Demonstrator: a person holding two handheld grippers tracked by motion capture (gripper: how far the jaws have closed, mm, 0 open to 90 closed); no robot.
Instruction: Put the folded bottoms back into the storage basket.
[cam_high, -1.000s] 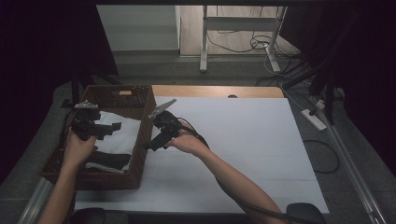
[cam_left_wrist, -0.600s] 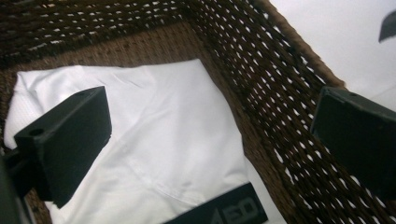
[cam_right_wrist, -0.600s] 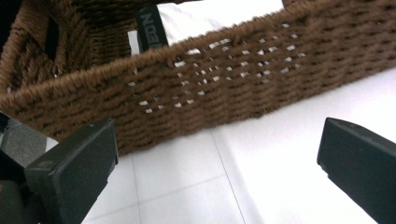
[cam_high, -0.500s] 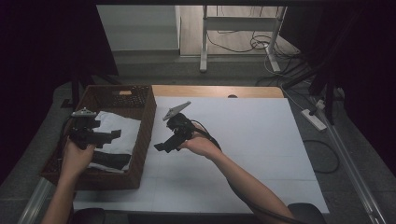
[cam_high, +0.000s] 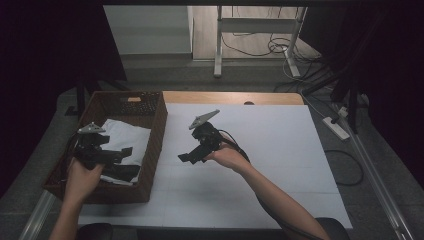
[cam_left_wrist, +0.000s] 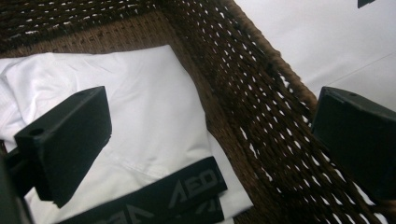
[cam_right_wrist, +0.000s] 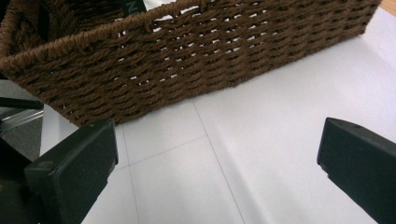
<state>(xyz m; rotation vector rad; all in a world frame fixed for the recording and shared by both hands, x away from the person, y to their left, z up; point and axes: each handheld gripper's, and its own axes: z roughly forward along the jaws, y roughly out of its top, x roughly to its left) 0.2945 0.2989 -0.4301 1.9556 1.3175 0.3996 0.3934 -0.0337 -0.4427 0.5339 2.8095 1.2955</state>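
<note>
A brown wicker basket (cam_high: 159, 120) stands on the left side of the white table (cam_high: 280, 150). Inside it lies a folded white garment (cam_high: 126, 138) with a black lettered waistband (cam_high: 123, 173). My left gripper (cam_high: 120, 149) hangs open over the garment. In the left gripper view its jaws stand wide apart (cam_left_wrist: 212, 140) above the white garment (cam_left_wrist: 140, 107) and the waistband (cam_left_wrist: 187, 191), with the basket wall (cam_left_wrist: 261, 107) crossing between them. My right gripper (cam_high: 186, 158) is open and empty over the bare table, right of the basket. It faces the basket's side wall (cam_right_wrist: 187, 56), jaws wide (cam_right_wrist: 215, 163).
A strip of wooden tabletop (cam_high: 235, 97) shows behind the white cover. A power strip (cam_high: 336, 128) and cables (cam_high: 350, 170) lie on the floor to the right. A desk frame (cam_high: 218, 45) stands farther back.
My right gripper has pulled away from the basket's rim, rightward over the table. The left gripper has shifted slightly toward the near side, still over the garment.
</note>
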